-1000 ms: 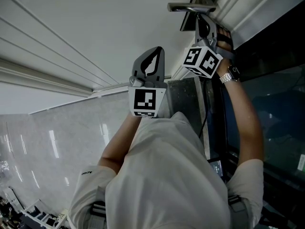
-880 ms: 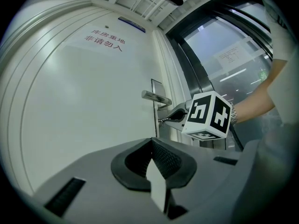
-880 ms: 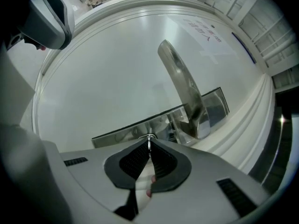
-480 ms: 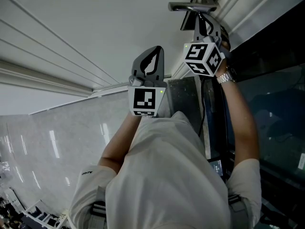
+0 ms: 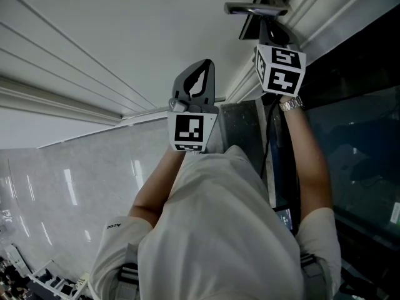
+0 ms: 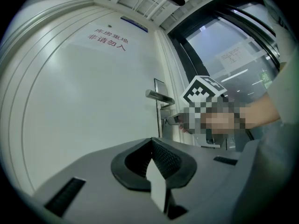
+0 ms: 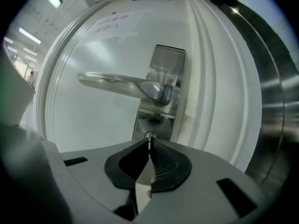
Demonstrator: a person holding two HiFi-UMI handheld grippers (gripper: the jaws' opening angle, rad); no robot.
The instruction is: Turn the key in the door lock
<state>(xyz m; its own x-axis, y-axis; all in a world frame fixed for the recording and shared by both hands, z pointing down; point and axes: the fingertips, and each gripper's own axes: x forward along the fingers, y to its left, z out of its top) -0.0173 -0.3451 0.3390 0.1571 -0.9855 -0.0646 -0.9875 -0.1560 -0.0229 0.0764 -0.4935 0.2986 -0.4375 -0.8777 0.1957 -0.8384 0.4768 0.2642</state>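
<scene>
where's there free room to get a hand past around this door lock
Free: the bare door panel below the lever handle and left of the lock plate. Crowded: under the handle at the plate, where the right tongs are shut on the key. The left tongs hang back, clear of it.

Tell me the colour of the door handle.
Silver, shiny metal; the door handle shows best in the right gripper view.

The lever handle (image 7: pixel 121 84) juts across just above the right gripper's (image 7: pixel 149 141) fingers, the lock plate (image 7: pixel 163 64) directly ahead and the moulded door frame (image 7: pixel 210 78) close to their right; left of the fingers, the bare door (image 7: pixel 93 125) leaves open room for a hand.
</scene>
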